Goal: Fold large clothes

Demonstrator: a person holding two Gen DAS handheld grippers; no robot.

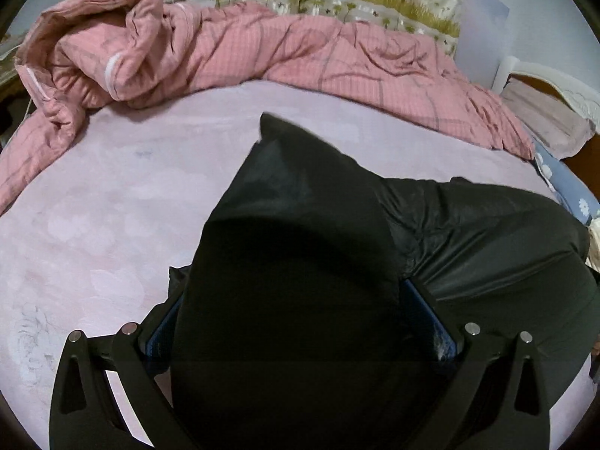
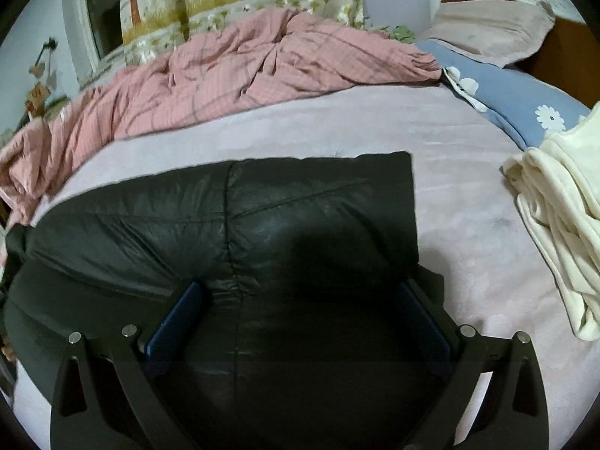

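Left gripper (image 1: 300,322) fingertips hidden by raised black garment (image 1: 300,281); garment cut off at lower frame edge.

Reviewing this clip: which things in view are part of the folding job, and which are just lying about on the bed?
In the job:
black padded garment
left gripper
right gripper

Lying about:
pink quilt
cream clothing pile
blue floral pillow

A black, shiny padded garment (image 2: 300,217) lies spread on the bed — seamed and creased, its far edge straight — with one dark pointed flap (image 1: 300,195) raised at its left end.
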